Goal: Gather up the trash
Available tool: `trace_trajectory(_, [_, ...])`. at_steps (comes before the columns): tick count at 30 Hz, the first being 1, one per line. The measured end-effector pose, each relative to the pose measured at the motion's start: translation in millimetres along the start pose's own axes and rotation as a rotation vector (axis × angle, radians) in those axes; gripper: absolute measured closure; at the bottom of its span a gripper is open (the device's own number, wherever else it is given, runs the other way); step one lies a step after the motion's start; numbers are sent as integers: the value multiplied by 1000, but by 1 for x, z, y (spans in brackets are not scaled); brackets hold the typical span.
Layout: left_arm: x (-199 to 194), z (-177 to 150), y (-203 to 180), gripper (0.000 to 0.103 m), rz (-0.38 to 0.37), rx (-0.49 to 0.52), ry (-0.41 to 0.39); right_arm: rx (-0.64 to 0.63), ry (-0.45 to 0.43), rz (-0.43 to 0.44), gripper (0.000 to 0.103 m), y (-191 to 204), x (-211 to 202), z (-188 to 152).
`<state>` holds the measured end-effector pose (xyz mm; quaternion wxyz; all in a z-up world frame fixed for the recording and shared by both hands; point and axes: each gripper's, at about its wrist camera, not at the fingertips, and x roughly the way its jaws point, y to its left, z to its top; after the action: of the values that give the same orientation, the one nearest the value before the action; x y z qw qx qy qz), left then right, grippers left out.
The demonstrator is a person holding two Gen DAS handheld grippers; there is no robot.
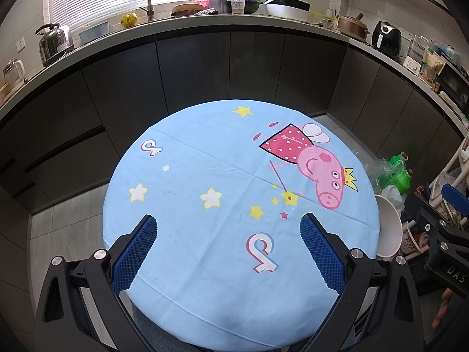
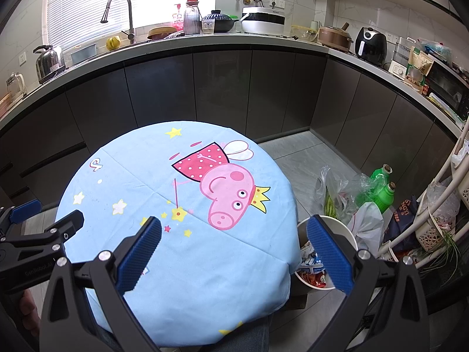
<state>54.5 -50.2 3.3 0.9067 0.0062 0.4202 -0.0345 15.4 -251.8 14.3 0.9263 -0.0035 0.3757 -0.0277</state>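
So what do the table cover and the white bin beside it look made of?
Table cover: matte printed fabric, likely cotton, showing fold creases and draped edges. White bin: smooth, thin-rimmed with a slight sheen, probably plastic, though coated paper can't be excluded.

both my wrist views look down-forward, close over the round tabletop [image 1: 205, 176] toward the kitchen counter [image 2: 205, 39]; right view sits further right, sharing both.

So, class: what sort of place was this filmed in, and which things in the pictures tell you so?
Most likely a home kitchen. A worktop runs round the walls with a sink tap, a kettle and a rice cooker on it, and a small round table with a cartoon cloth stands in the middle.
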Motion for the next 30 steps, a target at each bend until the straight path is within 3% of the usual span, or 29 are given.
trace_trajectory(30, [-2, 2, -2, 9, -14, 10, -2, 1, 0, 1, 3, 0, 0, 0])
